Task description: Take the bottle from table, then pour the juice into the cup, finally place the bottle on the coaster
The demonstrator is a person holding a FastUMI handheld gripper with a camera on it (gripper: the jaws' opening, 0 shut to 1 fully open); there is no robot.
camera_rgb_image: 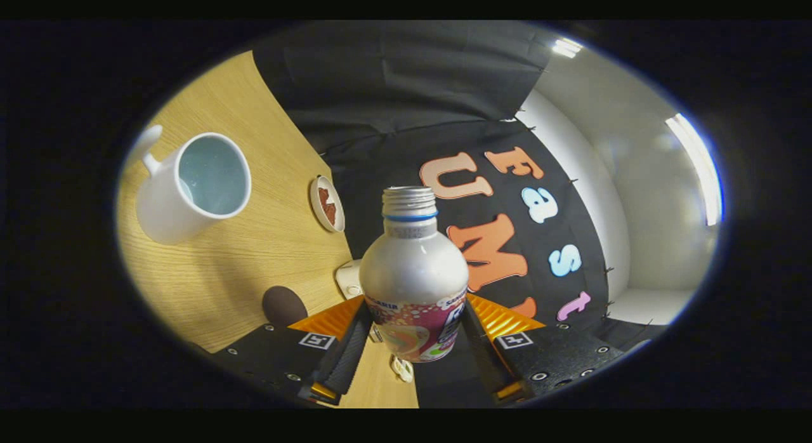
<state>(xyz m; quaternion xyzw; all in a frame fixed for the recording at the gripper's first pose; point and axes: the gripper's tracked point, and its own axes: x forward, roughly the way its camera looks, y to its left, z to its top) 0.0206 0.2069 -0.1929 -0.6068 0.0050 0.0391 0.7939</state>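
Note:
A silver bottle (413,271) with a pink label and an uncapped threaded neck stands between my fingers. My gripper (413,329) is shut on the bottle, both fingers pressing its labelled lower body. The view is rolled, so the wooden table (266,252) lies to the left of the bottle. A white cup (190,189) with a handle stands on the table beyond and left of the fingers, its mouth facing me. A dark round coaster (283,305) lies on the table just by my left finger.
A small white dish (327,204) with brown contents sits near the table's edge between cup and bottle. A small white object (349,278) lies close behind the bottle. The black cloth wall hangs beyond the table edge.

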